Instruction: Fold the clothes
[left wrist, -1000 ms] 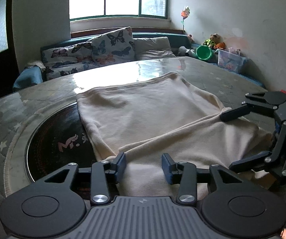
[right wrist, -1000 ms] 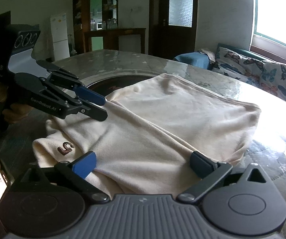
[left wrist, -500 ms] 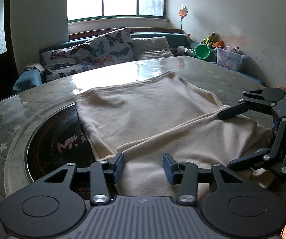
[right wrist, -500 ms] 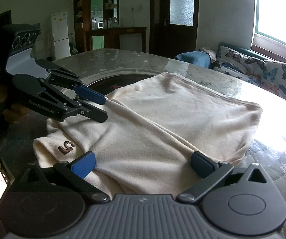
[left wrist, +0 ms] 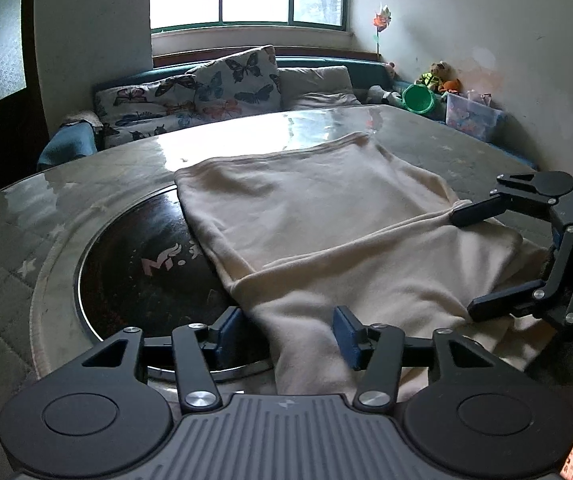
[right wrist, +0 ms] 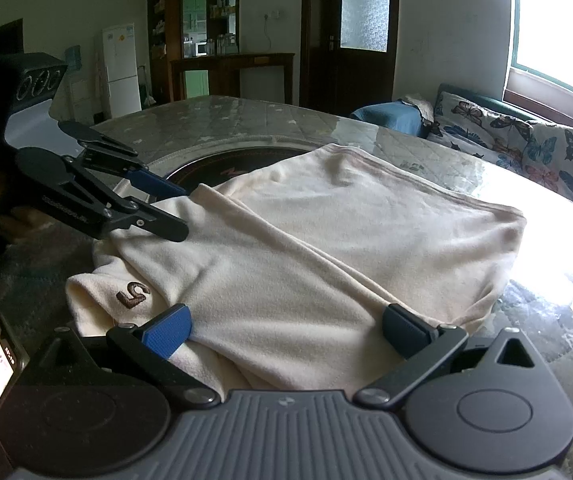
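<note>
Left tongs (left wrist: 288,330) gaping | right tongs (right wrist: 286,328) gaping | cream garment (right wrist: 326,248) between both

Both grippers, left gripper (left wrist: 288,330) and right gripper (right wrist: 286,330), were black linkage frames with silver screws, blue ribbed finger pads (right wrist: 166,330), grey ridged housings.

I count one cream garment (left wrist: 326,224) on one round table (left wrist: 86,184), two grippers, left (left wrist: 290,330) and right (right wrist: 286,326), three butterfly-print cushions (left wrist: 238,80), one white fridge (right wrist: 120,70).
</note>
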`<action>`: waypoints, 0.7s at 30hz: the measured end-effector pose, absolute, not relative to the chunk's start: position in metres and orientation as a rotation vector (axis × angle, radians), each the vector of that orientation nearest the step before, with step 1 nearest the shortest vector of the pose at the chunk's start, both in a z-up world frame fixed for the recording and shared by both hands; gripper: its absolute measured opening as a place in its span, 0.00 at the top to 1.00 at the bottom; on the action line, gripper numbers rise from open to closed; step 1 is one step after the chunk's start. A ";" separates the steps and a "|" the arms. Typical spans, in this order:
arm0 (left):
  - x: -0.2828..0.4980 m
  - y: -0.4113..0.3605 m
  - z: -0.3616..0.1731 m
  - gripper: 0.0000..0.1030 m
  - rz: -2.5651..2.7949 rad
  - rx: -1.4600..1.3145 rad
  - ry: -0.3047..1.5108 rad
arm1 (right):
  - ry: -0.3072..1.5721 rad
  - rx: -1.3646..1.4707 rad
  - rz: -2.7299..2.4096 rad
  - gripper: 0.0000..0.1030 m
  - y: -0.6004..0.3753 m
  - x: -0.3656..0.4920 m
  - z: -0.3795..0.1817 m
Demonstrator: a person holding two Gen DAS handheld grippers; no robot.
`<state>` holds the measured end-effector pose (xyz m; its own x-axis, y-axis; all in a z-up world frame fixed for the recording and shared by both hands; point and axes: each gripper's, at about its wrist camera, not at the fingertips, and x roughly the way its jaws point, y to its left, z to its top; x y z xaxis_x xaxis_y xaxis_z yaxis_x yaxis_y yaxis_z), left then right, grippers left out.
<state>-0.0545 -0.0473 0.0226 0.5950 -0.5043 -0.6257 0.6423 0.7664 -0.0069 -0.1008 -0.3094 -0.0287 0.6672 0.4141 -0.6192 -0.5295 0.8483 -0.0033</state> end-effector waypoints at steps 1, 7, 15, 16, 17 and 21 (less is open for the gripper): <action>-0.055 -0.046 0.023 0.47 -0.669 0.227 0.653 | 0.649 -0.189 0.536 0.00 -0.309 -0.101 -0.029; -0.062 -0.040 0.035 0.48 -0.663 0.205 0.617 | 0.649 -0.189 0.536 0.00 -0.309 -0.102 -0.029; -0.060 -0.046 0.031 0.75 -0.646 0.234 0.626 | 0.653 -0.188 0.537 0.00 -0.309 -0.101 -0.029; -0.062 -0.046 0.030 0.75 -0.649 0.239 0.625 | 0.653 -0.189 0.537 0.00 -0.309 -0.101 -0.028; -0.063 -0.045 0.031 0.75 -0.653 0.242 0.619 | 0.649 -0.190 0.537 0.00 -0.309 -0.102 -0.028; -0.073 -0.037 0.044 0.75 -0.682 0.261 0.572 | 0.623 -0.195 0.535 0.04 -0.310 -0.108 -0.019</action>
